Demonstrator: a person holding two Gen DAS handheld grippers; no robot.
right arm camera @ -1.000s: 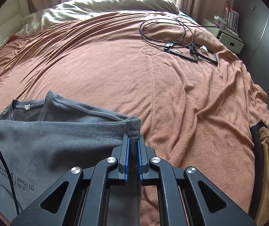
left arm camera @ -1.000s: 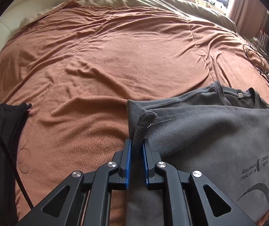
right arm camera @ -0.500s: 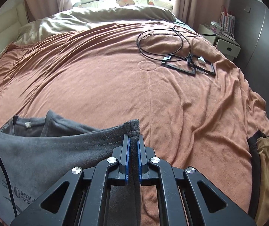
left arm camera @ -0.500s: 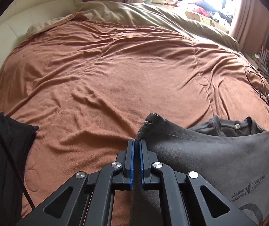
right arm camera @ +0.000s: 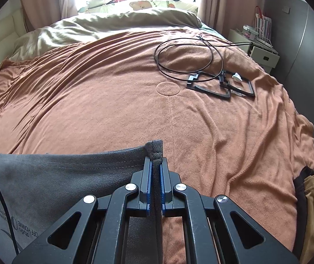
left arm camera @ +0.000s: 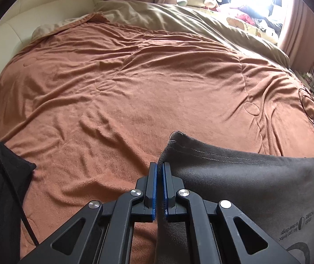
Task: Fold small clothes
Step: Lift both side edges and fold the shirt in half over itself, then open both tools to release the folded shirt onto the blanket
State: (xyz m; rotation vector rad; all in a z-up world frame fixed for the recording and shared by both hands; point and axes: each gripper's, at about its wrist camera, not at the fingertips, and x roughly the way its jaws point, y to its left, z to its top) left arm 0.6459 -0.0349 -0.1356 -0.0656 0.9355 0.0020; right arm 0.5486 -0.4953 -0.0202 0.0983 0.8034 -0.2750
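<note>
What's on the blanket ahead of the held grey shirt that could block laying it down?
Nothing visible straight ahead: the blanket beyond the grey shirt is bare. The black cable and black frames lie far off to the right.

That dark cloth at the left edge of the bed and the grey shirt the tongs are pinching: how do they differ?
The grey shirt is charcoal grey with small printed lettering; the black garment is black, and any print on it is cut off at the frame edge. The grey shirt is pinched at its hem by the left tongs and the right tongs and stretched between them; the black garment lies untouched on the orange blanket. Both are soft clothing on the same bed.
</note>
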